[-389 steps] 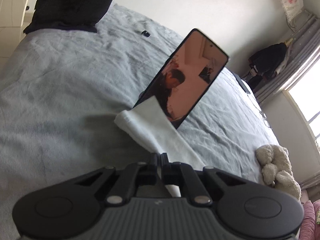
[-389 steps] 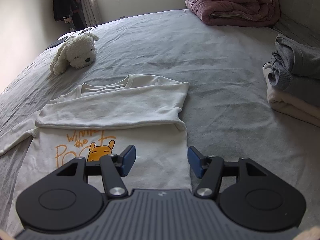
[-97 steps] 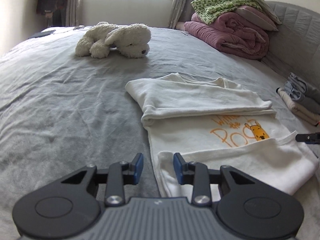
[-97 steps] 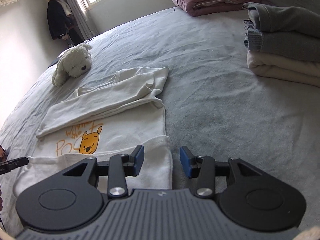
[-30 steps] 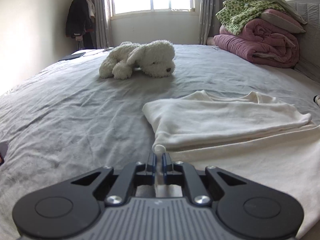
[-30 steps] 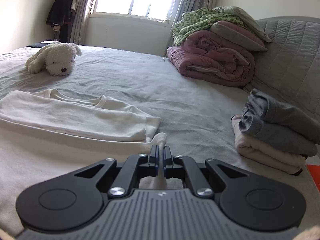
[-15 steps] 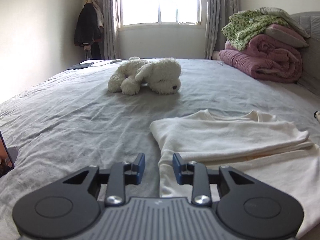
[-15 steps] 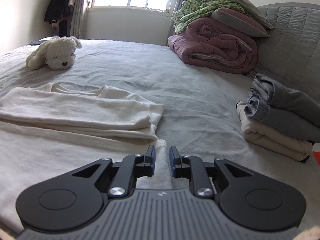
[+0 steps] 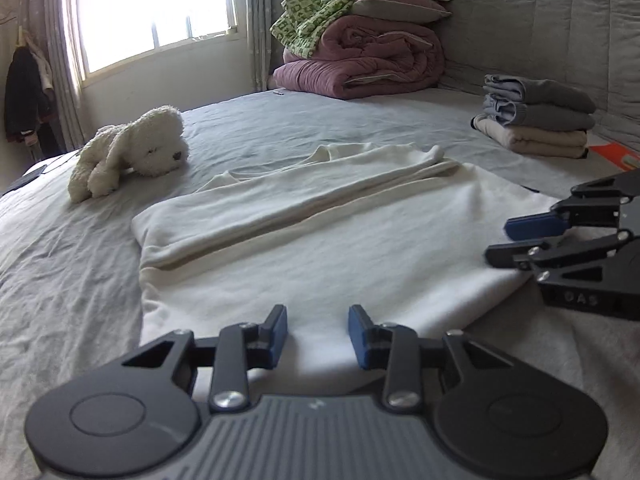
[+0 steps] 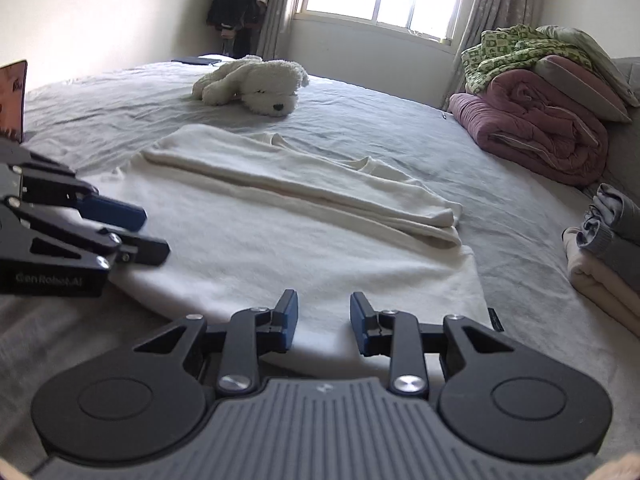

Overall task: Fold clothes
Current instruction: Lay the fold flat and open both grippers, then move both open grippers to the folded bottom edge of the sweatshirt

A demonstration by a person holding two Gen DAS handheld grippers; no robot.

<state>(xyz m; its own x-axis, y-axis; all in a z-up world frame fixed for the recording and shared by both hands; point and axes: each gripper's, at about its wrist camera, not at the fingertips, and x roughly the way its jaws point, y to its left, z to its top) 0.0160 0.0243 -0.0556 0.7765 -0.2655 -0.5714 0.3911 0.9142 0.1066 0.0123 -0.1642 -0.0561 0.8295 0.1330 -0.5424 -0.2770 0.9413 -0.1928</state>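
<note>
A cream sweatshirt (image 9: 320,240) lies folded flat on the grey bed, its sleeves folded across the far part and its lower half folded up over the print. It also shows in the right wrist view (image 10: 288,232). My left gripper (image 9: 317,330) is open and empty, just above the garment's near left edge. My right gripper (image 10: 324,320) is open and empty at the near right edge. Each gripper shows in the other's view: the right one (image 9: 500,242) and the left one (image 10: 154,232).
A white plush dog (image 9: 128,152) lies beyond the sweatshirt. A stack of folded clothes (image 9: 540,120) sits at the right by the padded headboard (image 9: 560,32). Rolled pink and green quilts (image 9: 360,52) lie at the far end. A phone (image 10: 12,96) stands at the left.
Half a second ago both grippers were low at the garment's fold, jaws just opened. Now both have pulled back and risen, jaws wide, and the lower half lies folded over.
</note>
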